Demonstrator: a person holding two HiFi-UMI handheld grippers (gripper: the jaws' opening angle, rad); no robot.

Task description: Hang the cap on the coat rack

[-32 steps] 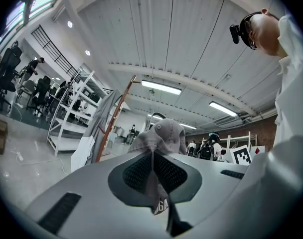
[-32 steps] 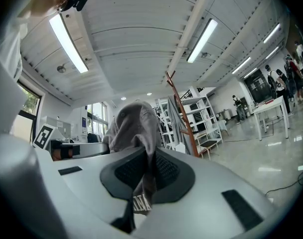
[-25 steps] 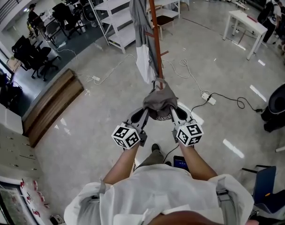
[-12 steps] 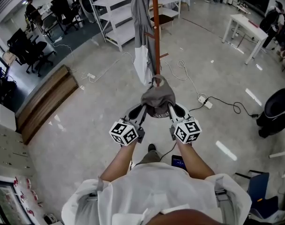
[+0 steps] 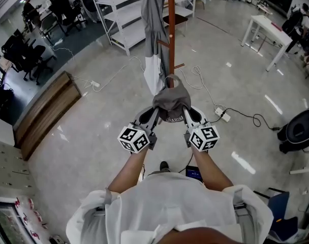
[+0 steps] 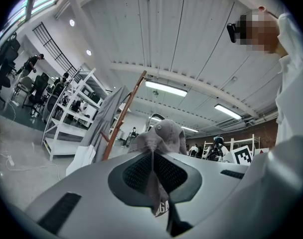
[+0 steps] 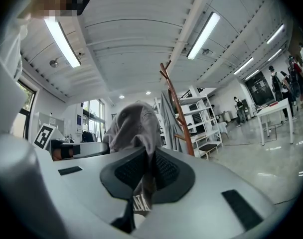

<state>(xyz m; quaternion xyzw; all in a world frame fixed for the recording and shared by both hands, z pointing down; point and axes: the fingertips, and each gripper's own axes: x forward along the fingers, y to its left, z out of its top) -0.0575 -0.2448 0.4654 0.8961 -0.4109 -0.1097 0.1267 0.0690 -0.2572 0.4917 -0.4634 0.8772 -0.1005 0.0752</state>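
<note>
Approach step, seemingly: left gripper and right gripper both pinch the cap near the coat rack; next, lift it on

The right gripper has its jaws pinched together on the edge of a grey cap, which bulges up above them. Behind, to the right, stands a brown coat rack with a grey garment hanging on it and white shelves beyond.
</note>
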